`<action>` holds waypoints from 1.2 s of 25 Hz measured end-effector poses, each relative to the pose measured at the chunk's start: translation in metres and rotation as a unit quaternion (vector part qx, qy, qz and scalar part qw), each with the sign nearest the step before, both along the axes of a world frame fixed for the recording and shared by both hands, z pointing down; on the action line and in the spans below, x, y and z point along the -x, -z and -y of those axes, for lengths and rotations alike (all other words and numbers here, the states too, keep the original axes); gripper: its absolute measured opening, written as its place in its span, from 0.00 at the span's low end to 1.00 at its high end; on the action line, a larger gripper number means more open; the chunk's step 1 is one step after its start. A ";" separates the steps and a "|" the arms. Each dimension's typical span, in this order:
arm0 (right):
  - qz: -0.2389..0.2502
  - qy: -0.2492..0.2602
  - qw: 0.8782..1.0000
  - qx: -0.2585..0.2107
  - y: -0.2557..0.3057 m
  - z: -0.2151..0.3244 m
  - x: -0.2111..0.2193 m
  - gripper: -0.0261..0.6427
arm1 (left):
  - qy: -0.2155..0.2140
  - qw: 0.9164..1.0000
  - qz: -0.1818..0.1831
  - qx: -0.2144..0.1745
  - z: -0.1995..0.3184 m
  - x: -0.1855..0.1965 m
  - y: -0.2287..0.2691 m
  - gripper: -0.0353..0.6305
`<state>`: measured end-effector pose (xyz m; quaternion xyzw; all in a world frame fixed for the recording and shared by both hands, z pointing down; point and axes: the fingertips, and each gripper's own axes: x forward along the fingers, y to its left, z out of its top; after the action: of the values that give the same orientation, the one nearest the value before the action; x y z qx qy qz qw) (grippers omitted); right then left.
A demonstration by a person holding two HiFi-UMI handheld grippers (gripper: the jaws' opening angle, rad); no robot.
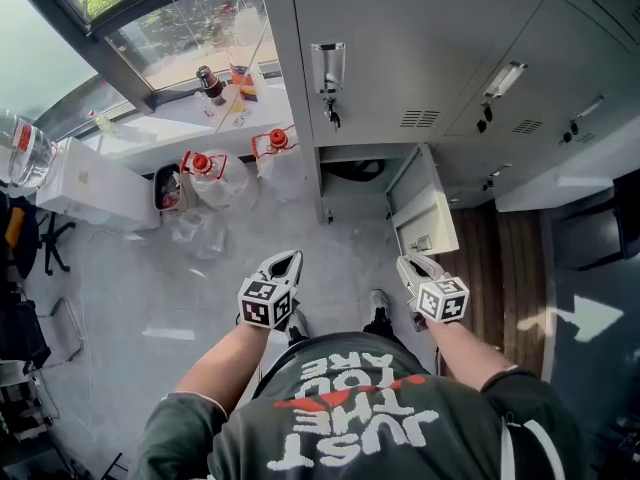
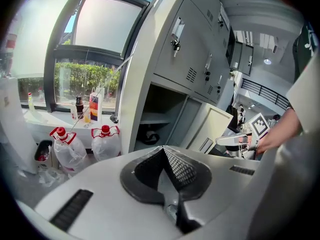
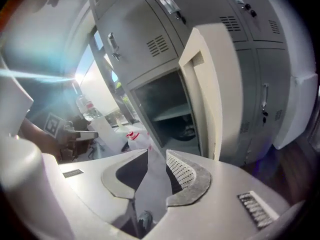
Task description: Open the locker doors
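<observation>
The left gripper [image 2: 164, 151] has its jaws pressed together at the tips, with nothing between them. The right gripper [image 3: 157, 154] has its jaws apart, with a bare gap between the pads, and it holds nothing. In the head view both are held in the air in front of the person's body, well apart from each other and pointing toward the lockers [image 1: 400, 28].

Just ahead of the right jaws and a little to their right stands the bottom locker door [image 3: 210, 84]. It is swung open and seen nearly edge on, so it covers part of the closed lockers behind it. Straight beyond the gap is the open compartment [image 3: 167, 104], with a shelf and a dark object [image 3: 188, 131] low inside.

The same compartment lies ahead of the left jaws, with the open door to their right. Above it is a closed door with a handle [image 1: 327, 68] and keys [image 1: 332, 116] hanging below.

To the left of the left jaws, two water bottles with red caps [image 2: 62, 146] [image 2: 106, 141] stand on the floor against the cabinet's side. A small bin [image 2: 42, 151] and a white box [image 1: 90, 183] stand further left. Behind them, a window sill [image 1: 200, 118] carries a dark bottle [image 1: 210, 85] and a carton [image 1: 243, 80]
</observation>
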<state>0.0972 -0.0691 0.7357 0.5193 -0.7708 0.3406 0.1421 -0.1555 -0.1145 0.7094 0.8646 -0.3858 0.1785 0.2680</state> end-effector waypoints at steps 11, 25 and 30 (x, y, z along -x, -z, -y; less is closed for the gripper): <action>0.013 0.063 0.986 -0.152 0.162 0.075 0.045 0.19 | 0.000 0.991 -0.058 -0.123 0.042 -0.003 0.139 0.06; -0.022 0.076 0.952 -0.295 0.381 0.118 0.032 0.11 | -0.003 0.964 -0.100 -0.246 0.076 -0.002 0.326 0.06; -0.007 0.082 0.940 -0.332 0.429 0.114 0.033 0.10 | -0.002 0.955 -0.109 -0.275 0.075 0.000 0.376 0.06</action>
<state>0.0646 -0.1829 0.3068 0.4745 -0.8789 0.0489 -0.0061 -0.1552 -0.1899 0.3338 0.9199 -0.3864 -0.0288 0.0598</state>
